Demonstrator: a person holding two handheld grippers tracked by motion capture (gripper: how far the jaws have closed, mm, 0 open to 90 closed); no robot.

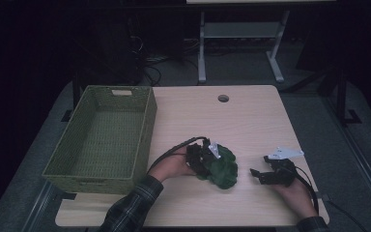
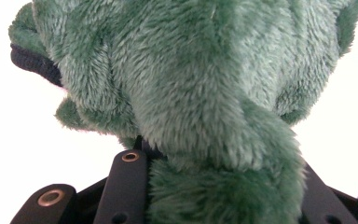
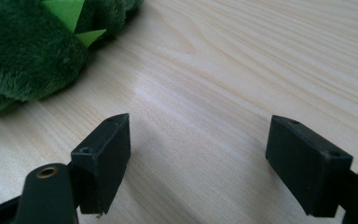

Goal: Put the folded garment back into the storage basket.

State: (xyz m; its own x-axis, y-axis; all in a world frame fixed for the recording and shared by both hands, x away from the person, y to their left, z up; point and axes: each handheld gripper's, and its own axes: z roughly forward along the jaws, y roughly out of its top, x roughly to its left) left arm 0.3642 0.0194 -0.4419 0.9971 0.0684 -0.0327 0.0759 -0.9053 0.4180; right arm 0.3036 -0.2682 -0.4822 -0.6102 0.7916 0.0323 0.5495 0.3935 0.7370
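Green plush toy (image 1: 221, 166): mid-surface, right of the wicker basket (image 1: 101, 137); left tongs (image 1: 204, 161) clamped on it (pads buried in fur). Right tongs (image 1: 258, 175): agape, empty, just beside.

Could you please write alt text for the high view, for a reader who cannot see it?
On a light wooden table, the person's left gripper is closed on a green plush toy near the front edge. The right gripper rests open on the tabletop, apart from the toy. A green woven basket stands empty at the left.
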